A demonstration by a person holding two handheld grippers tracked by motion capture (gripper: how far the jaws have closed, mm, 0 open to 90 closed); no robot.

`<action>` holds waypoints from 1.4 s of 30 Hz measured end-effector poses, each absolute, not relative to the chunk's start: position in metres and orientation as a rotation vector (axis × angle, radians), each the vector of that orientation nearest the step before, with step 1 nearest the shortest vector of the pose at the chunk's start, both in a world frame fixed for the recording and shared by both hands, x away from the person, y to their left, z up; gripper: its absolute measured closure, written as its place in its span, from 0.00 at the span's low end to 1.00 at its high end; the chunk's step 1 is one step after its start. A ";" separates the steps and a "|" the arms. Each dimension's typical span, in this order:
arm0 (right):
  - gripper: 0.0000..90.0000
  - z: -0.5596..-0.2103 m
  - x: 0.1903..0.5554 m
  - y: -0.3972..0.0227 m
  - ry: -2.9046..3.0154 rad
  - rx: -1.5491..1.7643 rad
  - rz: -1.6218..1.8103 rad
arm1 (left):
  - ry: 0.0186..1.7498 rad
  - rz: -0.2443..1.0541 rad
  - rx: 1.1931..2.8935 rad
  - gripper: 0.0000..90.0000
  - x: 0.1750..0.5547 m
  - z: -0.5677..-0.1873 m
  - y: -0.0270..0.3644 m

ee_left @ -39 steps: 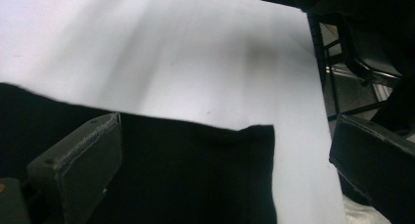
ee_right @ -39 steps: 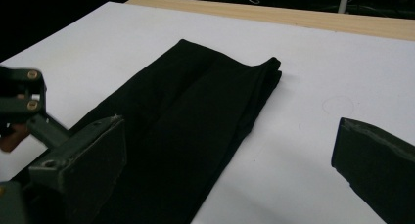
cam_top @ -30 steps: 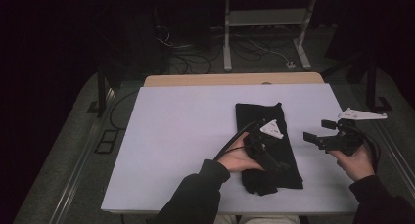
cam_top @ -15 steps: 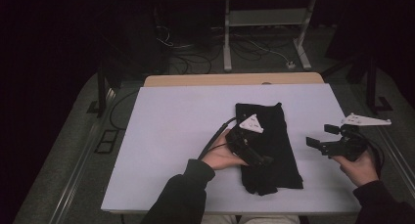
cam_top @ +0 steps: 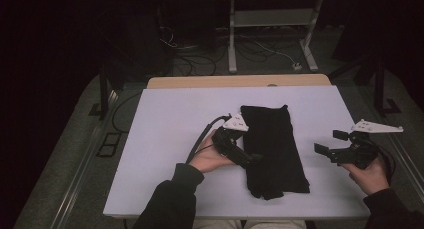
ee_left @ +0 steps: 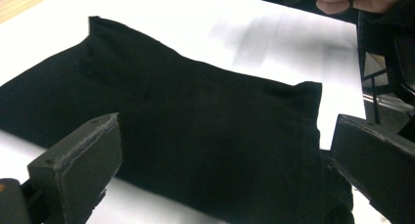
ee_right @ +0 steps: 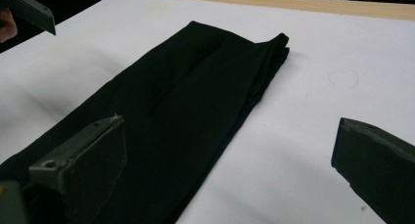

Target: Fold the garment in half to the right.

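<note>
Shifted leftward off the folded black cloth [cam_top: 274, 151] to its left edge, left gripper [cam_top: 248, 159], jaws wide and empty, presumably for a fresh grasp; right gripper [cam_top: 326, 151], equally open, waits apart; cloth flat on white surface [cam_top: 165, 119], centre-right.

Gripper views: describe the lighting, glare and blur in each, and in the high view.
Left gripper view: glare whitens the table; cloth reads flat black. Right gripper view: softer light, cloth folds visible, near jaws blurred. High view: table lit, surroundings dark.
</note>
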State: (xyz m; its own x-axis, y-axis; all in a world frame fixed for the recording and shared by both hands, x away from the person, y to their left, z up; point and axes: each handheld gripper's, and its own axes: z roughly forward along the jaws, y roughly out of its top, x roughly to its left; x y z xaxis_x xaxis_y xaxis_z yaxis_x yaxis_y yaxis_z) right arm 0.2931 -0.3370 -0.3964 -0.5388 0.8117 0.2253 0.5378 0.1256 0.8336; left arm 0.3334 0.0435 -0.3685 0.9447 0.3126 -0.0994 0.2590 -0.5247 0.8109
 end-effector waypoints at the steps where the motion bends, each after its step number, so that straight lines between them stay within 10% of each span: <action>1: 0.00 -0.397 0.293 -0.337 2.123 1.317 1.374 | 0.408 0.078 2.148 0.00 0.333 -0.368 0.047; 42: 0.00 -0.403 0.281 -0.337 2.135 1.308 1.356 | 0.644 0.201 1.996 0.00 0.319 -0.386 0.176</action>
